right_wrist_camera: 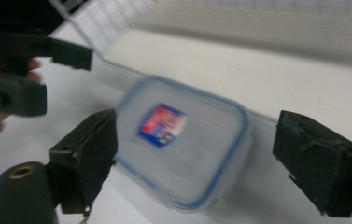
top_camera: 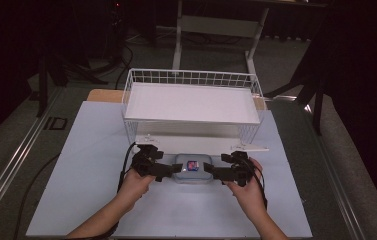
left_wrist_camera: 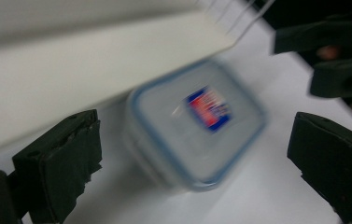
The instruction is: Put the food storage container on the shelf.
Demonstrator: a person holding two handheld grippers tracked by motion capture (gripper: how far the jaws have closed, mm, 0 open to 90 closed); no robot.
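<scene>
- Container [top_camera: 193, 169]: small, clear plastic, rounded corners, blue seal line around the lid rim; lying flat on the pale sheet [top_camera: 91, 165] covering the table, just in front of the white wire rack [top_camera: 192, 102] and between the two grippers.
- Label [top_camera: 192, 164] on the lid: a small sticker, blue border with red and white inside; in the left gripper view [left_wrist_camera: 208, 108] and the right gripper view [right_wrist_camera: 162, 125] blurred, so no brand or writing readable.
- Left gripper [top_camera: 172, 170]: held in the person's left hand [top_camera: 135, 184], pointed toward the container's left end; seen from above, tips right at the lid's edge, contact impossible to confirm. In its own view [left_wrist_camera: 190, 158], jaws spread wide, container [left_wrist_camera: 196, 126] lying ahead between them, pads not pressing on it: released.
- Right gripper [top_camera: 211, 172]: held in the right hand [top_camera: 246, 192], pointed toward the container's right end, mirroring the left. In its own view [right_wrist_camera: 194, 163], jaws standing far apart either side of the container [right_wrist_camera: 183, 142], left pad just beside the lid's edge, right pad apart from it: released, nothing grasped.
- Rack: white wire basket shelf on top with a flat white liner, raised on legs, open space beneath; standing at the far side of the sheet.
- Cables [top_camera: 124, 167]: black, trailing from each gripper back along the forearms.
</scene>
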